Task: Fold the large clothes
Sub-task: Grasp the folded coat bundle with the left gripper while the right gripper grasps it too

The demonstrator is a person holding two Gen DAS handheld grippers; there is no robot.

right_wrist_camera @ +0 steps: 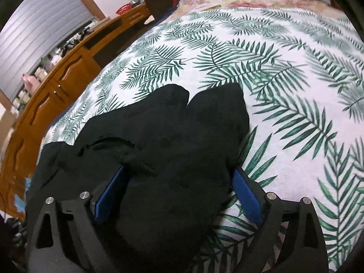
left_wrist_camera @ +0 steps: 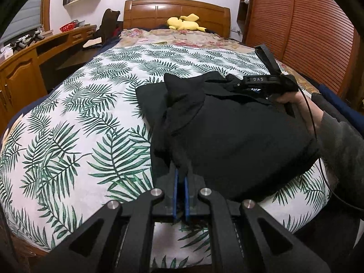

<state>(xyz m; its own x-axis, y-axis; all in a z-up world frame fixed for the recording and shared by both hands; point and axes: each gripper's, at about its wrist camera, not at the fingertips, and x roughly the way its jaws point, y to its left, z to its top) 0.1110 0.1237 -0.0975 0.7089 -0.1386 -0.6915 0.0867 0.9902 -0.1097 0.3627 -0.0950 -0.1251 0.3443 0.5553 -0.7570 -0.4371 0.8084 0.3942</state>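
Left wrist view: the left hand-held gripper pinches the near edge of the black garment, which lies on the bed, long axis running away.

Right wrist view: the right hand-held gripper is spread wide over the garment's right side, nothing pinched.

Even, soft indoor light falls on my bedspread without hard shadows or glare. Fisheye distortion bows the bed and the cabinets; corners vignette to black. My black garment loses detail; the right view's left edge blurs.
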